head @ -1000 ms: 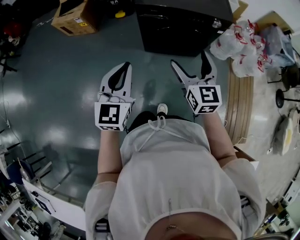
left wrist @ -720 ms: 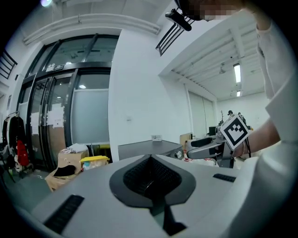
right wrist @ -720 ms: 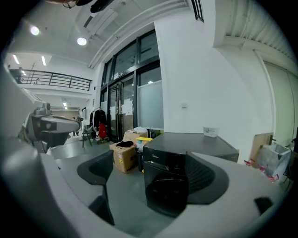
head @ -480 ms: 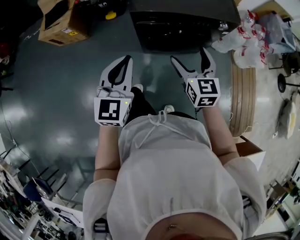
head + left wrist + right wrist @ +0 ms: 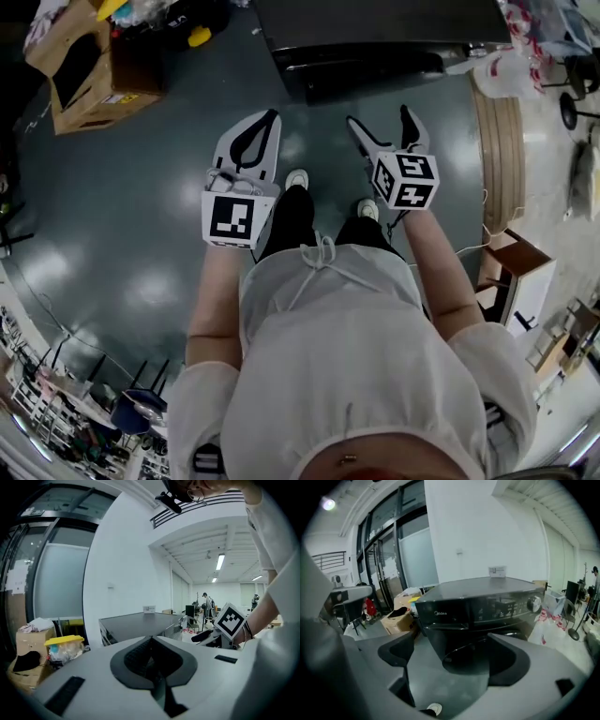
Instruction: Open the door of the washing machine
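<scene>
The washing machine (image 5: 375, 37) is a dark front loader standing at the top of the head view, its door shut. In the right gripper view the machine (image 5: 483, 604) fills the middle, with the round door (image 5: 485, 656) low on its front. My right gripper (image 5: 382, 120) is open and empty, a short way from the machine's front; the door shows between its jaws (image 5: 452, 651). My left gripper (image 5: 253, 136) is shut with nothing in it, held over the floor left of the machine. In the left gripper view its closed jaws (image 5: 151, 641) point past the machine's top (image 5: 136, 623).
An open cardboard box (image 5: 84, 66) and a yellow object (image 5: 199, 37) lie on the floor at the left. Plastic bags (image 5: 506, 66) and a wooden board (image 5: 502, 141) sit right of the machine. A small box (image 5: 520, 277) stands at the right. My shoes (image 5: 297, 178) are on the grey floor.
I have stepped toward the washing machine, so both grippers are nearer its front. The left gripper stays shut and the right stays open.
</scene>
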{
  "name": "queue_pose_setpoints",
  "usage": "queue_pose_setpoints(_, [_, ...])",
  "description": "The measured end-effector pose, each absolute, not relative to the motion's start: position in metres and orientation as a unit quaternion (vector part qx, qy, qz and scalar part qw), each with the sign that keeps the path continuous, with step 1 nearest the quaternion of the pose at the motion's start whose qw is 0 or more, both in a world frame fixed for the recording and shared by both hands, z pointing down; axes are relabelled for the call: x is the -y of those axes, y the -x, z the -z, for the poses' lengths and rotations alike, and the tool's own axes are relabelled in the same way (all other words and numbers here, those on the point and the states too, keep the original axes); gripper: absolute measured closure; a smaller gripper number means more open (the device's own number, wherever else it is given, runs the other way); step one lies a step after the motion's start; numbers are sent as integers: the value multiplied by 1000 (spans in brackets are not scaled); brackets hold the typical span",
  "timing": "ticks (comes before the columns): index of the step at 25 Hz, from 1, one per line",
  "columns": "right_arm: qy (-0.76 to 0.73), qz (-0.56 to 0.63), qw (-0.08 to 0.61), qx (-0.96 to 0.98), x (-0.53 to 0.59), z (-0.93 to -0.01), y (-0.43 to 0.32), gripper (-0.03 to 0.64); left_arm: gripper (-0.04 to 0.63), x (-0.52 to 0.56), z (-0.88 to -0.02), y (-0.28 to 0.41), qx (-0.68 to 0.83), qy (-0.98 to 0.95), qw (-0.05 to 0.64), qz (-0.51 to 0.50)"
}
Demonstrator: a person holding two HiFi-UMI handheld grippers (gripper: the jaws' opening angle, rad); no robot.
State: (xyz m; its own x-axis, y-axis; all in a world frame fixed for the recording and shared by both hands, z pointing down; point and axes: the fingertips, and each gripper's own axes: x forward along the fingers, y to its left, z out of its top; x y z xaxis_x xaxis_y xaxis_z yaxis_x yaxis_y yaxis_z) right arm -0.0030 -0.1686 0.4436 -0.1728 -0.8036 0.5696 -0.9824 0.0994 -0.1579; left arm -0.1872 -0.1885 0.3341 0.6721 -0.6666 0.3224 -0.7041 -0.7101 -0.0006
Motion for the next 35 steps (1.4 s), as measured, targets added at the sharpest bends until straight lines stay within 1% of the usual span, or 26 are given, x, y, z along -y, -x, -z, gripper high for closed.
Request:
queue_pose_setpoints(5, [-649,-317,197,663,187,-506,15,137,574,222,-394,188,328,-927,98,-152])
queue_pose_setpoints(12, [-687,-374,212,586,213,-591,27,140,574,256,-458,193,299,-931,117,-172])
queue_pose_setpoints(14, [-693,-393,211,567,218,-614,29,154,574,263,-474,196,298,-930,119,-177])
queue_pose_setpoints(18, [-702,-423,211,533,227,-655,29,206,574,270,-506,202,299,-927,130,-186])
queue_pose_setpoints(24, [-720,-462,192,481,237,-691,29,238,574,271,-536,210,293,-923,146,-202])
queue_pose_setpoints(26, [-732,-470,187,456,237,-696,27,271,574,271,-542,213,292,-921,149,-209])
queue_pose_setpoints(27, [-737,-473,187,444,236,-699,27,304,574,272,-544,215,292,-921,150,-211])
queue_pose_setpoints(28, [-740,-476,189,436,236,-701,28,313,574,273,-547,217,293,-920,150,-214])
queue_pose_setpoints(34, [-738,-466,203,445,242,-700,38,433,574,277,-556,220,293,-919,147,-217])
queue_pose_setpoints(35, [-736,-467,202,446,242,-701,39,437,574,277,-557,220,292,-920,144,-217])
